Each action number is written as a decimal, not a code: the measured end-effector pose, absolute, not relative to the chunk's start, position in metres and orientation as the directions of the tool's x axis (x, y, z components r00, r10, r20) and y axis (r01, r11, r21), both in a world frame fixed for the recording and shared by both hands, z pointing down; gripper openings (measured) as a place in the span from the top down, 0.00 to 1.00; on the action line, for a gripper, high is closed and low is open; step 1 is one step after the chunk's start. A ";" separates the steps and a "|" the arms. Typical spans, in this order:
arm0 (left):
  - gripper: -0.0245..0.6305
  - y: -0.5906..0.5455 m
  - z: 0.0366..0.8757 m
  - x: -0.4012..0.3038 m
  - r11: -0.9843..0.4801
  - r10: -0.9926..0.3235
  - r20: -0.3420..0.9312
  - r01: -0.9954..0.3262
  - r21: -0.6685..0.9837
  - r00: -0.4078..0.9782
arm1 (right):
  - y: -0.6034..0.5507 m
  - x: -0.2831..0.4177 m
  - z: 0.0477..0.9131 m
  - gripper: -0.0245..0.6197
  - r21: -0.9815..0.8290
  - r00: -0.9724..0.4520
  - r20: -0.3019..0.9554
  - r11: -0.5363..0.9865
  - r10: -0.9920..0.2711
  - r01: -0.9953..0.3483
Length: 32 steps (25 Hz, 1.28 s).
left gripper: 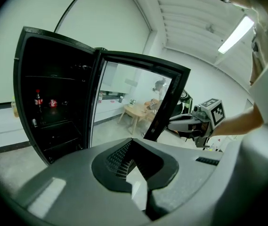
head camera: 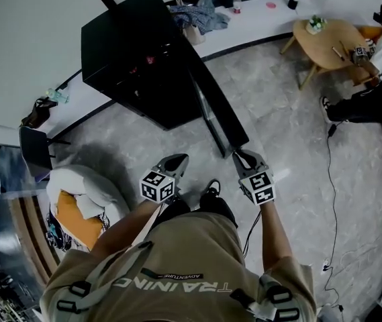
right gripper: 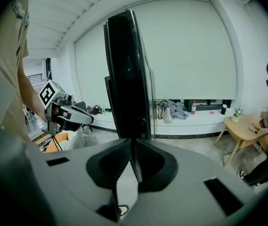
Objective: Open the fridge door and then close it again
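Observation:
The black fridge stands ahead of me with its door swung wide open toward me. My right gripper is at the door's free edge, and in the right gripper view its jaws are shut on that thin dark edge. My left gripper hangs free to the left of the door, touching nothing, with its jaws shut together. The left gripper view shows the dark shelves inside the fridge, the open door and the right gripper on it.
A red-capped bottle and a can sit on a fridge shelf. A round wooden table and a seated person are at the far right. A cable trails over the floor. An orange and white cushion lies at my left.

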<state>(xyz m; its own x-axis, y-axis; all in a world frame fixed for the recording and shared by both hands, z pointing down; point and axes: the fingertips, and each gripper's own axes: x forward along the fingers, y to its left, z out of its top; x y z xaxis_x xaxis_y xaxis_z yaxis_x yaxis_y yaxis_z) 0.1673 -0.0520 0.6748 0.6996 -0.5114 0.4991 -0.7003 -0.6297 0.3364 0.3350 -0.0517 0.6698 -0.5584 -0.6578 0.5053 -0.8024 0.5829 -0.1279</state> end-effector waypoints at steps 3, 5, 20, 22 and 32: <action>0.96 -0.049 0.679 0.148 -0.610 -0.525 0.507 -0.717 0.336 0.684 | -0.046 0.317 0.670 0.91 -0.141 -0.559 0.505 0.576 -0.658 -0.805; 0.96 -0.046 0.680 0.137 -0.602 -0.532 0.509 -0.725 0.334 0.677 | -0.043 0.305 0.671 0.91 -0.132 -0.552 0.511 0.574 -0.659 -0.808; 0.96 -0.037 0.667 0.046 -0.561 -0.594 0.488 -0.764 0.320 0.640 | -0.027 0.237 0.671 0.91 -0.141 -0.496 0.572 0.518 -0.653 -0.844; 0.96 -0.036 0.668 0.033 -0.551 -0.597 0.490 -0.769 0.325 0.635 | -0.028 0.228 0.672 0.91 -0.143 -0.493 0.576 0.513 -0.652 -0.846; 0.96 -0.033 0.673 -0.016 -0.539 -0.602 0.487 -0.772 0.336 0.632 | -0.026 0.163 0.678 0.91 -0.128 -0.513 0.601 0.560 -0.613 -0.819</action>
<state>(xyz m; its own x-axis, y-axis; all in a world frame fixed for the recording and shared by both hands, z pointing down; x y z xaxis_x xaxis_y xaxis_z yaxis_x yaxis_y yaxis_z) -0.0158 -0.0327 0.6728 0.6322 -0.6024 0.4874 -0.7725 -0.5390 0.3358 0.1635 -0.0262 0.6775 -0.5131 -0.6129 0.6009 -0.8187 0.5596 -0.1284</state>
